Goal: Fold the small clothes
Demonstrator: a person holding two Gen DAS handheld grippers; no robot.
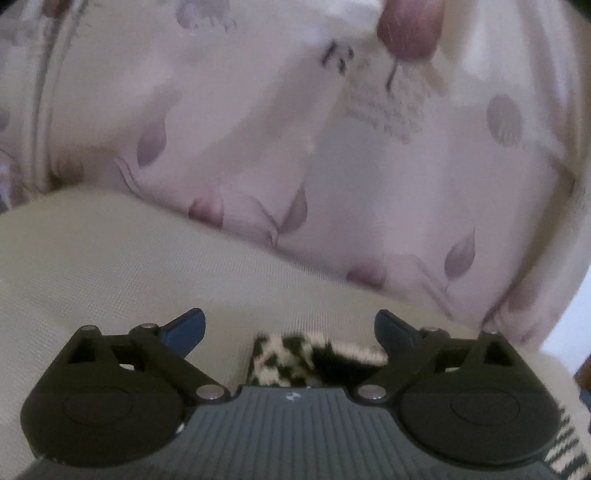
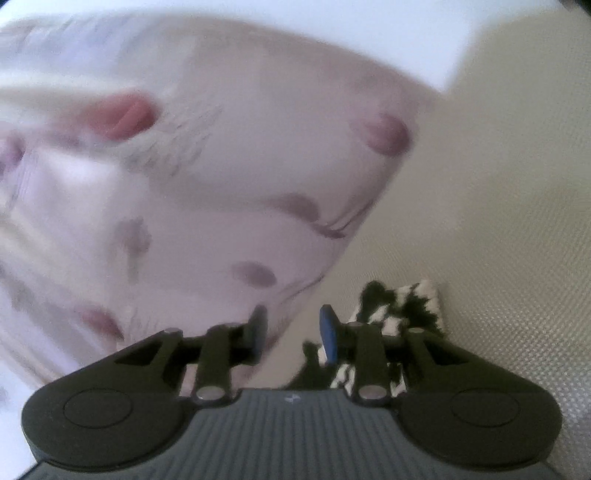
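A small pale pink garment [image 1: 332, 177] printed with mauve leaves and a red balloon lies on a cream textured surface [image 1: 110, 266]. It fills the upper part of the left wrist view. My left gripper [image 1: 290, 328] is open wide and empty, just short of the garment's near edge. In the right wrist view the same garment [image 2: 221, 192] is blurred and fills the left side. My right gripper [image 2: 293, 326] is part open, with its left finger [image 2: 258, 325] at the garment's lower edge; nothing shows between the pads.
A black-and-white patterned cloth [image 1: 295, 358] lies under my left gripper. It also shows in the right wrist view [image 2: 402, 306] beside the right finger. The cream surface [image 2: 498, 240] extends to the right. A white area [image 2: 332, 22] lies beyond it.
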